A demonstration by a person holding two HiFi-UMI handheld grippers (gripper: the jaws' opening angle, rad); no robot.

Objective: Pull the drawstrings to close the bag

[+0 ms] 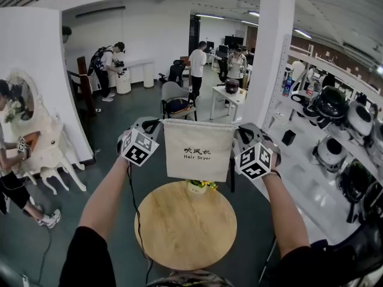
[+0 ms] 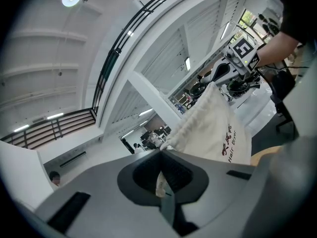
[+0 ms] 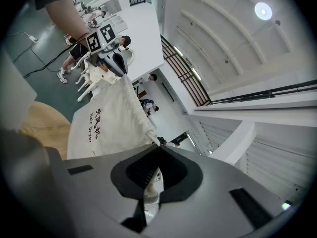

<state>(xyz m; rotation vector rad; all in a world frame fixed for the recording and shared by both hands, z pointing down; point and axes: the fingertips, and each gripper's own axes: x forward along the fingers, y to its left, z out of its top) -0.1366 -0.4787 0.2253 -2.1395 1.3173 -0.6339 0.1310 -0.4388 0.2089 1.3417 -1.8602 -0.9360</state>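
A cream drawstring bag (image 1: pixel 197 151) printed "Hair Dryer" hangs in the air above a round wooden table (image 1: pixel 179 232). It is stretched flat between my two grippers. My left gripper (image 1: pixel 157 124) is shut on the drawstring at the bag's top left corner, and my right gripper (image 1: pixel 239 131) is shut on the one at the top right corner. In the left gripper view the bag (image 2: pixel 213 128) runs from the closed jaws of the left gripper (image 2: pixel 161 151) to the right gripper (image 2: pixel 237 58). In the right gripper view the cord end (image 3: pixel 151 190) shows between the closed jaws, with the bag (image 3: pixel 106 125) beyond.
A small yellow object (image 1: pixel 200 186) sits on the table behind the bag. A white pillar (image 1: pixel 272 52) and shelves of helmets (image 1: pixel 335 112) stand at the right. White ornate furniture (image 1: pixel 42 148) and a person are at the left. Several people stand farther back.
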